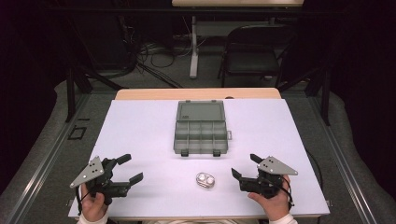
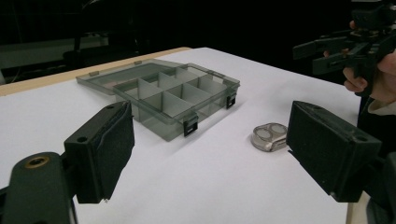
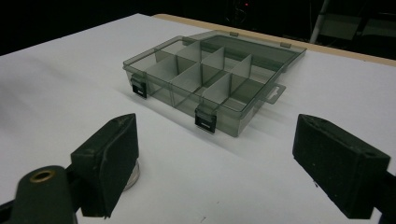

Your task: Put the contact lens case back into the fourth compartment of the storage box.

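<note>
A smoky clear plastic organiser box point(image 1: 200, 130) lies open mid-table, lid folded back, its several divided compartments empty point(image 2: 163, 95) point(image 3: 210, 77). A small silver two-lens object point(image 1: 205, 180) rests on the white table cover between the grippers point(image 2: 269, 136); in the right gripper view it peeks from behind the left jaw point(image 3: 132, 176). My left gripper point(image 1: 130, 168) stands open near the front left edge with nothing between its jaws point(image 2: 210, 154). My right gripper point(image 1: 246, 166) is open too, just right of the silver object point(image 3: 215, 163). The left gripper view also shows it far off at upper right point(image 2: 322, 51).
The white table cover point(image 1: 140, 135) spans the wooden table point(image 1: 154, 94). Behind the table stand a black folding chair point(image 1: 254, 51), a white desk leg point(image 1: 194, 46) and floor cables point(image 1: 154, 58).
</note>
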Demonstrator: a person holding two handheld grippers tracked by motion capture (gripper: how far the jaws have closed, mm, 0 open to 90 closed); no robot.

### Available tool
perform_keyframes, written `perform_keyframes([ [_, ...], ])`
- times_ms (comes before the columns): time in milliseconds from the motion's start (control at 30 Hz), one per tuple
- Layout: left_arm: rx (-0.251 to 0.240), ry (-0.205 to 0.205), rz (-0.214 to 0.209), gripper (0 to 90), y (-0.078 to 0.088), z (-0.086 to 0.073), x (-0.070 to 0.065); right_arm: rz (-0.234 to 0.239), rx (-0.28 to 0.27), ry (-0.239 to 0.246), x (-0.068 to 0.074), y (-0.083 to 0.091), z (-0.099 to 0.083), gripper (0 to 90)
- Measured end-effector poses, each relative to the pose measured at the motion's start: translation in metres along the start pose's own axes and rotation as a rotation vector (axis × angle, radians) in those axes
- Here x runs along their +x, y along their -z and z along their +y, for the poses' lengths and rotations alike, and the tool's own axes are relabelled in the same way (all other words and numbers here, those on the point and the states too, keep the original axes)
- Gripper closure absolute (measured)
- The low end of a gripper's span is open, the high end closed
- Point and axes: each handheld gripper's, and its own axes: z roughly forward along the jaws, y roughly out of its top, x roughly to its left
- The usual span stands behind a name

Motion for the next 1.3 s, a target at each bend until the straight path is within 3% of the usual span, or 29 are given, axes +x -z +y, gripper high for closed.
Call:
perform_keyframes([
  [733,0.042,-0.03,0.006,16.1,0.0,-0.001,-0.006,0.095,0.076,0.096,0.016,-0.014,0.006,18.9],
  [1300,0.049,-0.033,0.007,16.0,-0.001,-0.002,-0.008,0.159,0.158,0.109,0.018,-0.026,0.013,22.6],
])
